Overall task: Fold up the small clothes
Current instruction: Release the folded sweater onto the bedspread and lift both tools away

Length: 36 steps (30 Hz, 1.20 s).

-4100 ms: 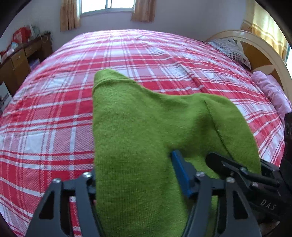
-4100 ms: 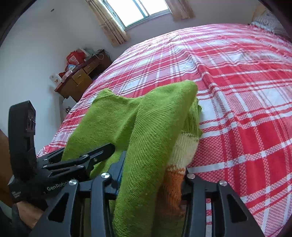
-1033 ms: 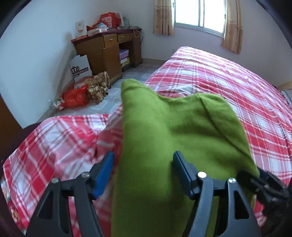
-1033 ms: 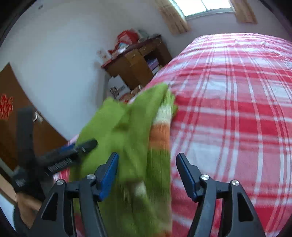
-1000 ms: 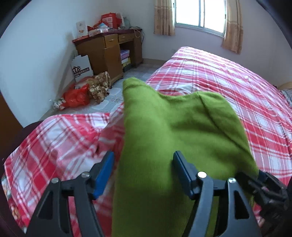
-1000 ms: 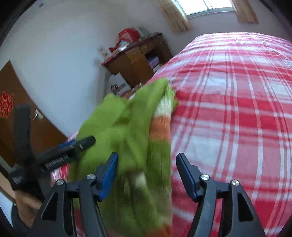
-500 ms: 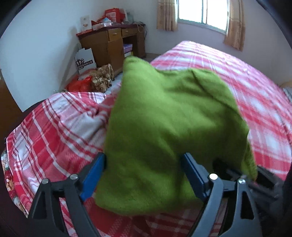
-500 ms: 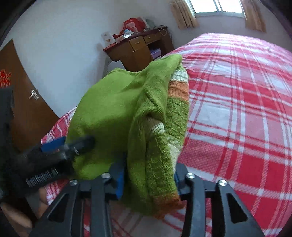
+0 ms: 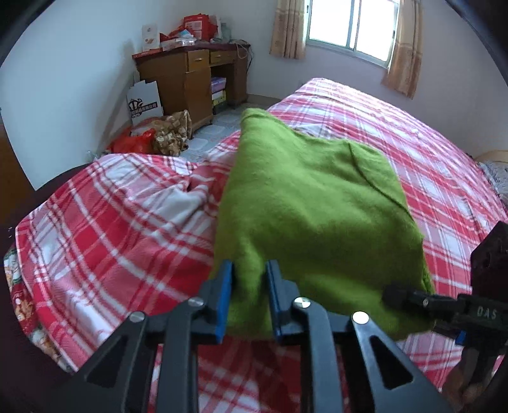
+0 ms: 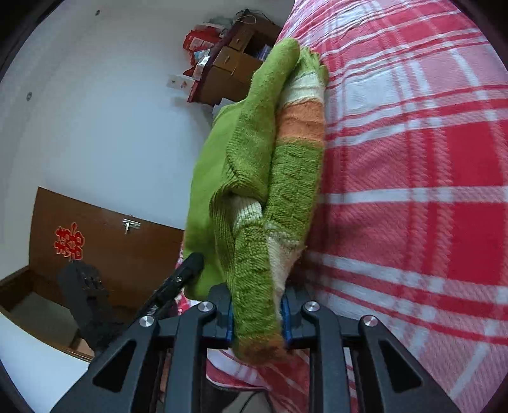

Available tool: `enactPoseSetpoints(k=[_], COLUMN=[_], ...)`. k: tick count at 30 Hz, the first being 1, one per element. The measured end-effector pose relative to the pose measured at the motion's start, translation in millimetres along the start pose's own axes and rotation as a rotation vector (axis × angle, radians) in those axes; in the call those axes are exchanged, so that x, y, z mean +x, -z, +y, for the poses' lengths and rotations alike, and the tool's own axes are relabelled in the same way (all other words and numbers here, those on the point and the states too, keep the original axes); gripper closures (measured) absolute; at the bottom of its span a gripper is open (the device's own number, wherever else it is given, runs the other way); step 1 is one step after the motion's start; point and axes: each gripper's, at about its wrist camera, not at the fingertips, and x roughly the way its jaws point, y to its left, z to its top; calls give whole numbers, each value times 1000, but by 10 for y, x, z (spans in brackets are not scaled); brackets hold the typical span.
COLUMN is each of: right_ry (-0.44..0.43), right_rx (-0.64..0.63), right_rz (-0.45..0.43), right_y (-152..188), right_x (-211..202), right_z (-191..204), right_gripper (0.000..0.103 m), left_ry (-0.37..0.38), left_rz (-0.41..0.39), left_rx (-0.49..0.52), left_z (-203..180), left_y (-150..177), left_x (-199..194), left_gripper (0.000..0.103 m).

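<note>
Red-and-white plaid bedding point(image 9: 104, 241) fills most of both views, with a wooden desk point(image 9: 190, 76) piled with red boxes against the white wall and a curtained window point(image 9: 349, 25) beyond the far side of the bed. On the floor near the desk lie a white carton point(image 9: 144, 101) and a red bag point(image 9: 131, 144).

I hold a folded green sweater point(image 9: 311, 216) between my two grippers, just above the near corner of the bed. My left gripper point(image 9: 249, 298) has its blue pads on either side of the sweater's near left edge; the jaws are closing and the knit is bunched between them. From this side the sweater shows a plain green face with one seam running across its right part.

My right gripper point(image 10: 257, 317) is rolled so the bed stands at the right of its view. Its jaws are closing too, narrow, with the sweater's thick folded edge point(image 10: 254, 301) squeezed between the pads — green knit with cream and orange stripes showing in the layers. In that view the left gripper's dark finger point(image 10: 184, 276) touches the green cloth at the lower left. A brown door point(image 10: 104, 241) with a red paper emblem stands behind.
</note>
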Motion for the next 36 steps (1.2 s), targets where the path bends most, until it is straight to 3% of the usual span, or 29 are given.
enactPoseSetpoints(k=[3,9,11,13,15,19,21,23,28,30,33,36], right_ry=[96,207,244,303,369,519,594,607,651,669,681,691], right_rx=[-53,-195,-220,-234,-256,-385,-435,-458,-451,-426,-423,-432], right_rz=[-33,-85,-103,-135,-179,-261,-262,-266,-233,-208,-195,-193], right_y=[51,185,266,345,425,630,741,774,992,1035,1161,1263], right_x=[-67,-106,-168,-271,-362,-509,-494,-482,-496,-481,-560,-660], right_z=[-82,46,147,246,360,598,681,697,679,641,623,632], right_gripper=[83,81,78,75,73,71,53,47,46,46,46,46], left_ry=[-23,-138,-123,-117,-109,-110,-107,-91,-138,-111,-141,-122], left_rz=[29,-26,-37,-52,-71,-69,-50,-41,-10,-11,-18,2], left_rx=[9,119,101,72,54,83,87,98,136,145,174,164], left_z=[-21,-231,-203,-159,-145,-194,-210,-229,-350,-413,-515,-566], left_y=[81,173,197,230,275,368,433,526,703,715,732,746], left_x=[126,118,43,-35,-126,-183,-179,-194,-223,-289,-371,-449], left_gripper=[81,76,67,46,41,41,41,41,39,38,32,28])
